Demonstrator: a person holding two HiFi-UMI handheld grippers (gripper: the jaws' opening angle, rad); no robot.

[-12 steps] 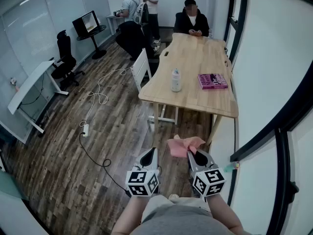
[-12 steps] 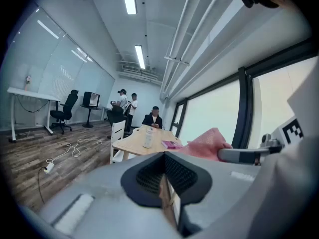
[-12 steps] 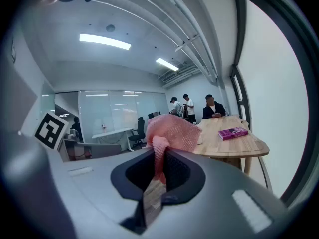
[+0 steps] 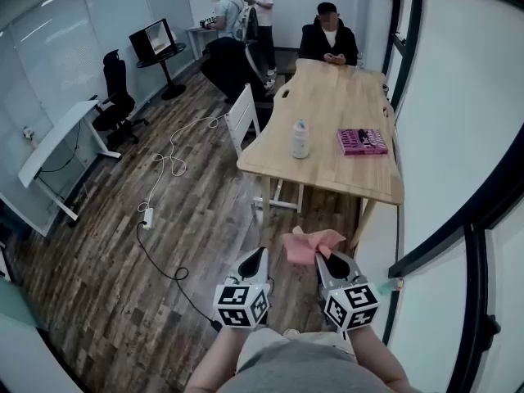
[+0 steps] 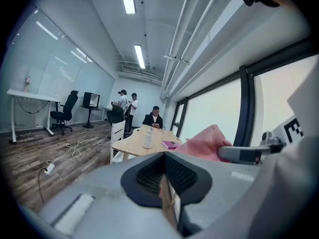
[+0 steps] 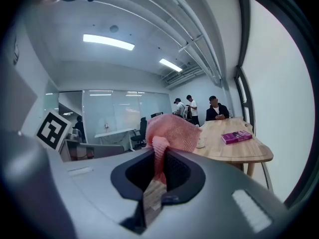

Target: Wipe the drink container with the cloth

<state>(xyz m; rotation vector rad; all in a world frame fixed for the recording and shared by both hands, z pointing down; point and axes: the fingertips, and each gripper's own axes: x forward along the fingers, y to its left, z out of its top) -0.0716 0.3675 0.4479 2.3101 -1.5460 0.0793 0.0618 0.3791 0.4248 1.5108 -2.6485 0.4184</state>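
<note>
Here, my right gripper [image 4: 327,259] is clamped on the pink cloth [image 4: 309,244], which bunches up above its jaws just below the centre of the head view. My left gripper [image 4: 257,256] sits beside it at lower centre, jaws pressed together with nothing between them. The bottle [image 4: 301,138] stands upright on the wooden table [image 4: 327,97] in the upper middle of the frame, well apart from both grippers, with a pink book [image 4: 363,141] to its right.
</note>
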